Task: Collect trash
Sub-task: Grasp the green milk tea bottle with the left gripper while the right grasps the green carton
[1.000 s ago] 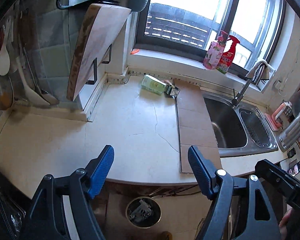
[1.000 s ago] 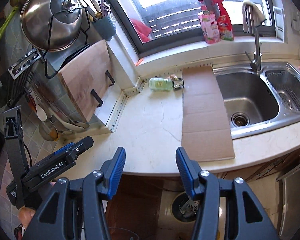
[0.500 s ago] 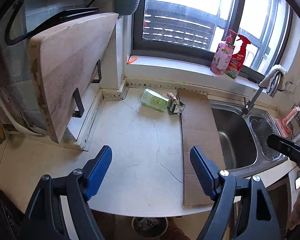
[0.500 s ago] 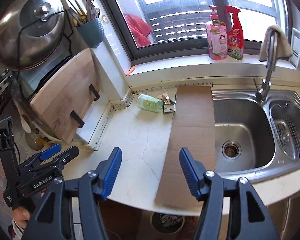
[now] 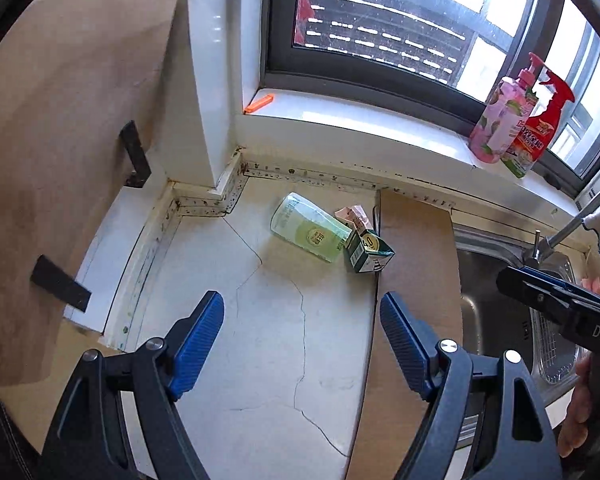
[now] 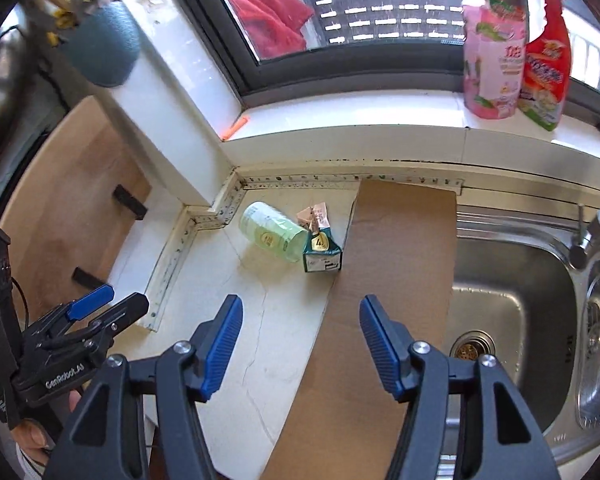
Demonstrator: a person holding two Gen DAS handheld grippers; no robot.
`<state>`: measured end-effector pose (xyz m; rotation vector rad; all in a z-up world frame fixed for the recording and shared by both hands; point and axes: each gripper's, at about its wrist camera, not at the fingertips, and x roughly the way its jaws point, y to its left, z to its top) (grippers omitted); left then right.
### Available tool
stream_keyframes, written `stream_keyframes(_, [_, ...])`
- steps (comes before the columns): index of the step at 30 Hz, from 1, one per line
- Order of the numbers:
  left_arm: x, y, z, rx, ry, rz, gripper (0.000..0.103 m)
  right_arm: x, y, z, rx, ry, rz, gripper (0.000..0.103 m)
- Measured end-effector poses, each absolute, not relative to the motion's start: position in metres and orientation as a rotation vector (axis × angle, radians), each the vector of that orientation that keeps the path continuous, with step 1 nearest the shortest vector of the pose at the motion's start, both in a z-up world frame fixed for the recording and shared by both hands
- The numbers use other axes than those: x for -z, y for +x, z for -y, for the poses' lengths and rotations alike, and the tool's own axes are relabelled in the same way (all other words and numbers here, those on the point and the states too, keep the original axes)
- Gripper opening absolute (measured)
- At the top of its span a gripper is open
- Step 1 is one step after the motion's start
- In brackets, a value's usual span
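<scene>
A pale green cup (image 5: 310,227) lies on its side at the back of the counter, touching a small dark green carton (image 5: 367,251) with a torn pink top. Both show in the right wrist view too, the cup (image 6: 272,236) and the carton (image 6: 321,249). A long brown cardboard sheet (image 5: 414,300) lies flat beside them, also in the right wrist view (image 6: 384,300). My left gripper (image 5: 302,334) is open and empty over the counter, short of the trash. My right gripper (image 6: 300,338) is open and empty above the cardboard's left edge.
A steel sink (image 6: 504,292) with a tap (image 6: 592,232) lies to the right. A wooden cutting board (image 5: 60,160) leans at the left. A pink soap bottle (image 5: 500,120) and a red spray bottle (image 5: 540,132) stand on the window sill. A teal utensil holder (image 6: 100,48) hangs upper left.
Both grippers moved forward over the counter toward the cup and carton, which now look larger and nearer. The floor bin has dropped out of view. Both stay open.
</scene>
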<state>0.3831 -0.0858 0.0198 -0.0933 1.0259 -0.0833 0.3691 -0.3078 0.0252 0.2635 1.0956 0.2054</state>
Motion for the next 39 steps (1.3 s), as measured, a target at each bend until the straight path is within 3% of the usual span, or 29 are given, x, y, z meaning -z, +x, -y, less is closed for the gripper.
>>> stream_keyframes(15, [0.093,0.533,0.096,-0.005,-0.274,-1.193,0.079,0.093,0.480,0.325,-0.171,0.382,-1.169,0.061])
stream_keyframes(39, [0.164,0.553,0.082,-0.078,-0.370,-1.285,0.079,0.143,0.503,0.311,-0.225,0.402,-1.236,0.061])
